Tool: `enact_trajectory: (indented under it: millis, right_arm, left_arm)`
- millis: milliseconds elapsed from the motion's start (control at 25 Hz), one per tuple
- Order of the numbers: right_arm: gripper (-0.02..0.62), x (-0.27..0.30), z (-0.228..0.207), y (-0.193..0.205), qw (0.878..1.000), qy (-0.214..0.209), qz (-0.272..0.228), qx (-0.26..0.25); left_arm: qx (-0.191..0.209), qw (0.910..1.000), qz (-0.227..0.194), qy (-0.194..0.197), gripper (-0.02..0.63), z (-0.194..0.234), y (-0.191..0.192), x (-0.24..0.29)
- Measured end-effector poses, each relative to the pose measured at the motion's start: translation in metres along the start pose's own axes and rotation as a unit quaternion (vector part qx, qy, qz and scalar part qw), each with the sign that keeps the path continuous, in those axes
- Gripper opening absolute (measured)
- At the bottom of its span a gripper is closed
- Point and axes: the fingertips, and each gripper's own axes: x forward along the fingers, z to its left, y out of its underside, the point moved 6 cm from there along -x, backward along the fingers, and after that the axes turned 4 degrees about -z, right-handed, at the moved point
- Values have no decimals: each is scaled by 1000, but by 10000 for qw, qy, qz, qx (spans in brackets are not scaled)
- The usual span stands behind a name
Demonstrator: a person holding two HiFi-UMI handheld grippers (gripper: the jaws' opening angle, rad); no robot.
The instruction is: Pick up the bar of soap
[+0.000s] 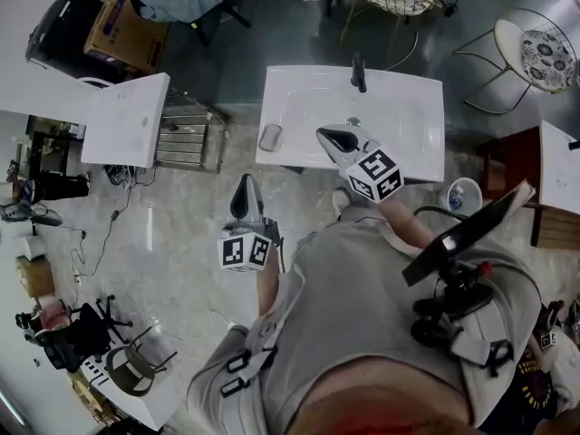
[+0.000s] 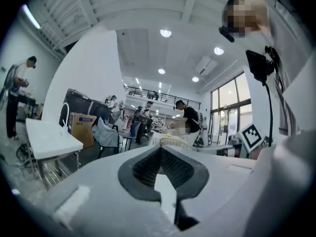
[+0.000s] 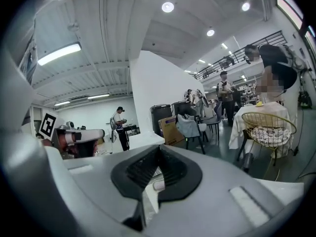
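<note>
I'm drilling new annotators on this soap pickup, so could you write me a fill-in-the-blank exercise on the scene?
1. The bar of soap lies on the sink's rim, to the ____ of the right tool.
2. The left tool hangs over the ____, not over the sink.
3. The faucet at the sink's back edge is ____ in colour.

Missing words: left; floor; black.
</note>
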Motion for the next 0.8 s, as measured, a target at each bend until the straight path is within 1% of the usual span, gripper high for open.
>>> enact_trajectory:
  millis: [80,160,280,400,480,560,680,800]
  right_arm:
    - [3,6,-20,-4,10000,32,-52,-9]
    - [3,11,-39,-7,9999,94,-108,-16]
    - [3,12,-58,-17,9988,397,-285,-70]
    - [2,3,-74,-29,9934,1010,-492,-240]
    - [3,-6,-83,-35,9873,1413,-612,-393]
    - [3,-16,-90,-42,9817,1709,-693,-467]
    - [2,-35,-97,-48,9751,2026,-774,-454]
    - [3,-59,-101,-46,9662,2406,-808,-450]
  left_arm:
    - [391,9990,219,30,0,-2,2,23]
    - [542,9981,245,136,0,-4,0,43]
    - [475,9978,169,429,0,-10,-8,67]
    - [403,9964,179,720,-2,-17,-12,90]
    - [357,9964,119,755,-2,-20,-16,106]
    - [265,9958,-2,875,-2,-23,-21,123]
    - [238,9928,-42,1175,-2,-39,-35,149]
    - [260,9864,-48,1621,-2,-57,-34,165]
